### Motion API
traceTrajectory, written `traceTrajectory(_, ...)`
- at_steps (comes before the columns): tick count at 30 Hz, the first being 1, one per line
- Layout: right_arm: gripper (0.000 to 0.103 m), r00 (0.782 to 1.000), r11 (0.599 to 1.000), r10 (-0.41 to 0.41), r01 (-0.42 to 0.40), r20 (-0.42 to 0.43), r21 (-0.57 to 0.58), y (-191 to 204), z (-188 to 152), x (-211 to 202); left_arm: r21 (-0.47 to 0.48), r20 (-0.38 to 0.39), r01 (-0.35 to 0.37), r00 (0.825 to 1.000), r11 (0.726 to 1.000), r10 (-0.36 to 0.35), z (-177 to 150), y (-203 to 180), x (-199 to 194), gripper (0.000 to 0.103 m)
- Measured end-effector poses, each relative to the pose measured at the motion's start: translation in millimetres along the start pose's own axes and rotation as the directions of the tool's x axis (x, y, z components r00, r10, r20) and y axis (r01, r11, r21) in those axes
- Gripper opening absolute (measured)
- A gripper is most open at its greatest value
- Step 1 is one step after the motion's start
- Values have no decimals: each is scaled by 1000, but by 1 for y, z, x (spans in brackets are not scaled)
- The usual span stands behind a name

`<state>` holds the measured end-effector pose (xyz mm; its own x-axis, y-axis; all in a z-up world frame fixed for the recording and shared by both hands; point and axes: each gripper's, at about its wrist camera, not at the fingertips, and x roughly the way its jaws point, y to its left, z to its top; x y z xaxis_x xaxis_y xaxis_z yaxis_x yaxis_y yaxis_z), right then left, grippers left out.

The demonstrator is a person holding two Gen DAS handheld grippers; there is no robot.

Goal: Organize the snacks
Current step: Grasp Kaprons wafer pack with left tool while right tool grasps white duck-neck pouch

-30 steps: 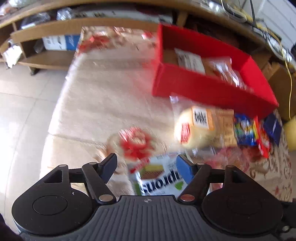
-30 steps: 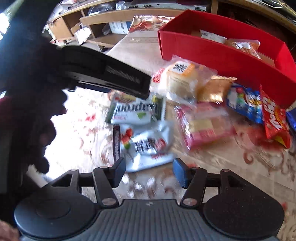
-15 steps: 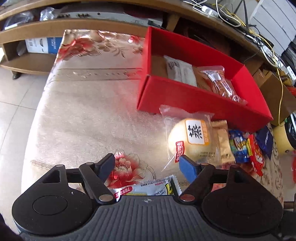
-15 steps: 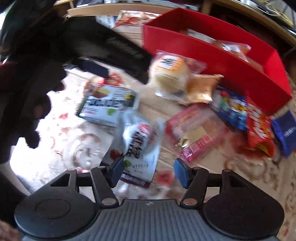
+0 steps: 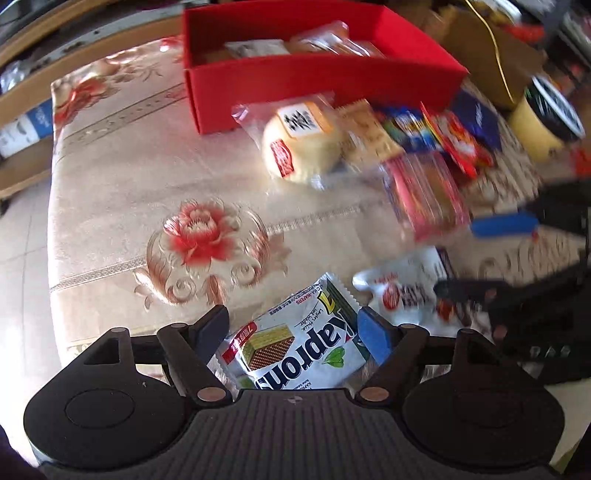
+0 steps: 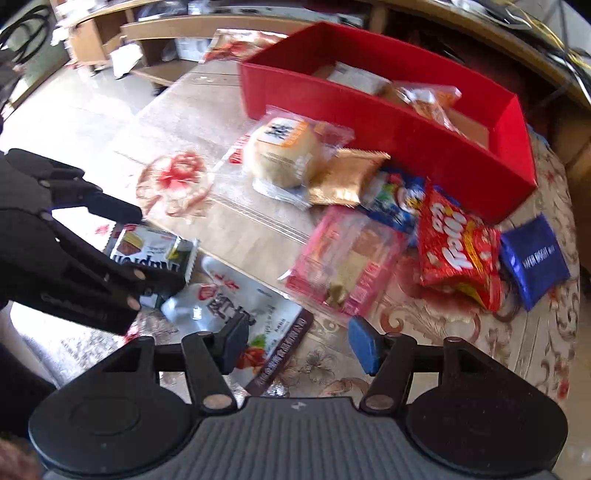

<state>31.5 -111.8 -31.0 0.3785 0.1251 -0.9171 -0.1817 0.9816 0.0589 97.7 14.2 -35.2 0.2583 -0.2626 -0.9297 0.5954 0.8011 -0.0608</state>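
A white Kapron wafer packet (image 5: pixel 295 347) (image 6: pixel 147 251) lies on the flowered tablecloth between the fingers of my left gripper (image 5: pixel 291 328) (image 6: pixel 135 245). The gripper is open and its pads stand at the packet's sides without pressing. Beside it lies a white strawberry packet (image 6: pixel 236 299) (image 5: pixel 402 288). My right gripper (image 6: pixel 299 338) (image 5: pixel 484 256) hangs open over that packet's right end. Further back stands the red box (image 6: pixel 369 110) (image 5: pixel 325 81) with a few snacks inside. A wrapped bun (image 6: pixel 280 155) (image 5: pixel 303 147) lies in front of the box.
Loose snacks sit in front of the box: a gold packet (image 6: pixel 343 177), a pink clear pack (image 6: pixel 343 262), a red bag (image 6: pixel 454 254), a dark blue wafer packet (image 6: pixel 532 258). A yellow tub (image 5: pixel 535 125) stands right of the table. Wooden shelves (image 6: pixel 177 33) line the back; floor lies to the left.
My left gripper has rolled and come down, so the wafer packet now sits between its fingers. The right gripper slid toward the strawberry packet's right end.
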Motion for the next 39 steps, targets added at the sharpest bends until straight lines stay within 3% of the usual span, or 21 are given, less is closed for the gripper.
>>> traceTrajectory(4, 58, 999, 979, 32, -29, 8, -200, 20, -1, -3, 61, -18, 5, 1000, 998, -3, -3, -4, -2, 83)
traceTrajectory(7, 58, 999, 906, 47, -44, -3, -422, 36, 2, 1, 141, -41, 1, 999, 990, 4, -5, -10, -4, 84)
traceTrajectory(12, 58, 992, 831, 110, -121, -53, -543, 51, 13, 14, 253, -65, 16, 998, 967, 1, -4, -14, -9, 85)
traceTrajectory(18, 59, 965, 823, 214, -260, -149, -504, 45, 14, 29, 353, -121, 63, 992, 934, -21, -6, -12, -8, 85)
traceTrajectory(21, 59, 961, 834, 226, -276, -160, -478, 40, 7, 31, 405, -148, 96, 988, 909, -38, -9, -17, -3, 85)
traceTrajectory(26, 60, 952, 814, 244, -305, -185, -495, 34, 11, 29, 483, -185, 105, 983, 869, -16, -12, -29, 13, 85)
traceTrajectory(29, 63, 953, 789, 237, -302, -189, -535, 36, 16, 30, 514, -184, 94, 983, 853, 2, -18, -40, 20, 93)
traceTrajectory(33, 65, 945, 766, 257, -326, -201, -554, 40, 12, 26, 488, -161, 67, 987, 870, 15, -27, -45, 20, 94)
traceTrajectory(35, 65, 955, 758, 234, -296, -181, -582, 44, 6, 28, 463, -155, 49, 988, 885, 26, -31, -47, 19, 92)
traceTrajectory(39, 57, 969, 800, 201, -247, -143, -547, 47, -2, 26, 389, -142, 23, 989, 921, 35, -40, -45, 14, 83)
